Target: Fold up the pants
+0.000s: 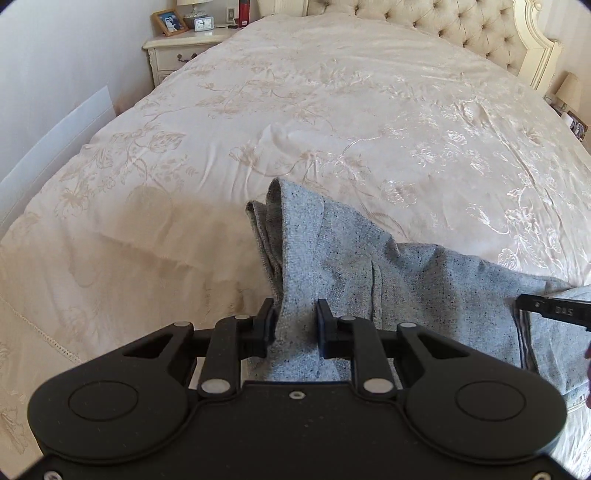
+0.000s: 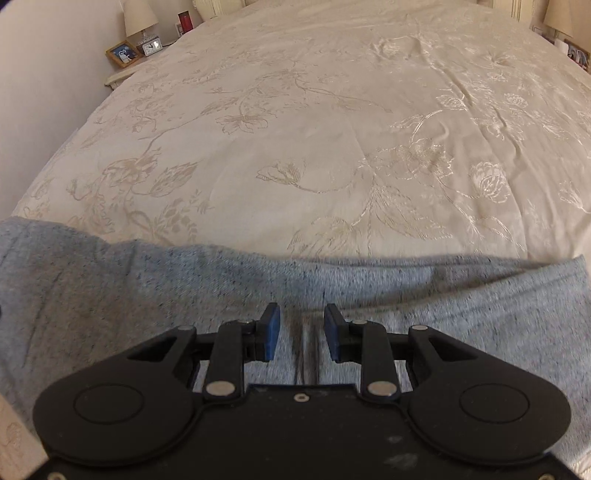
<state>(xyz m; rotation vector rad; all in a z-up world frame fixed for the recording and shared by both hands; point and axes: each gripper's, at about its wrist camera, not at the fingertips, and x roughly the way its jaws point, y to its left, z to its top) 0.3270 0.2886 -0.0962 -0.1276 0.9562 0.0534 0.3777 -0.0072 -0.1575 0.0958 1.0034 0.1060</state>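
Left gripper (image 1: 295, 325) pinches grey pants (image 1: 369, 280) on a floral bedspread (image 1: 332, 110) (nightstand (image 1: 177, 51) beyond).

Cream floral bedspread (image 1: 332, 110), nightstand (image 1: 177, 51), clock (image 1: 204, 23)

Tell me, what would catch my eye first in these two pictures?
The grey pants lie bunched at the near edge of a big cream bedspread. The left gripper has a fold of them between its fingers, and the right gripper hangs open over them. A framed photo stands on the nightstand far left.
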